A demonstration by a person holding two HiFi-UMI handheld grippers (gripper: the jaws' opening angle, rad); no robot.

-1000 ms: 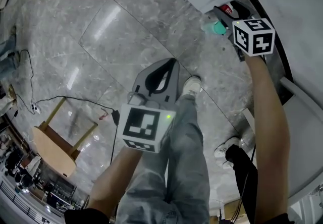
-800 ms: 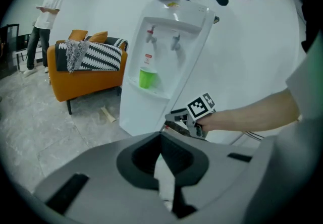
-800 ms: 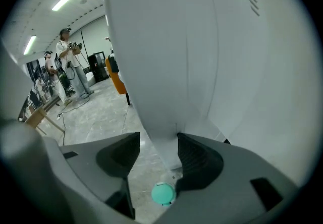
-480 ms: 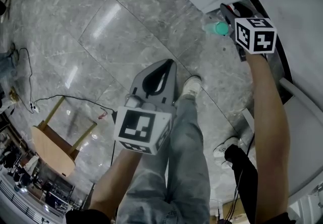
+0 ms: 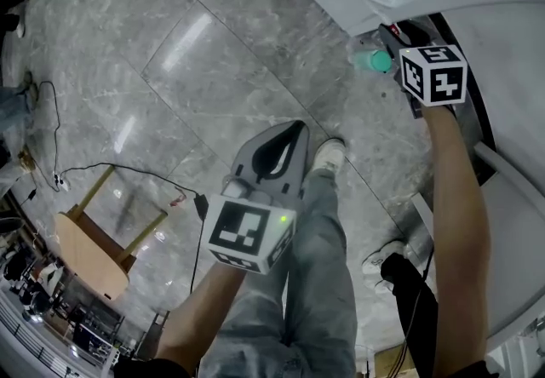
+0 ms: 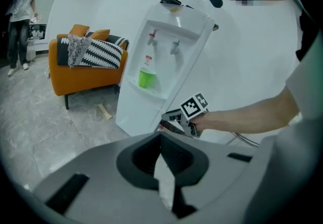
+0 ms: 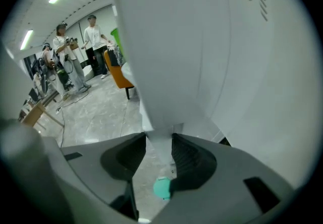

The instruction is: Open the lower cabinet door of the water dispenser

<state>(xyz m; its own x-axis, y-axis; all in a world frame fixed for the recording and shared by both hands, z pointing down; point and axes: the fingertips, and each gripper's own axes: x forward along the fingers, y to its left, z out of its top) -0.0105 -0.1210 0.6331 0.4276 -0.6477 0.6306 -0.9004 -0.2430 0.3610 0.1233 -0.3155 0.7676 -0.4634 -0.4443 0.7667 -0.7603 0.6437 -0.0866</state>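
Plainly, the lower cabinet door [image 7: 157,117] of the water dispenser [image 6: 161,56] was pinched at its edge by the right gripper [image 7: 159,138], whose jaws had just been closing; the left gripper [image 6: 160,137] was held away from it, jaws pressed together on nothing.

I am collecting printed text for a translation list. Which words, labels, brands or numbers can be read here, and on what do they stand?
No text is legible.
Red label on the water dispenser: too small and blurred to read.
Two marker cubes: black square patterns only, no letters.
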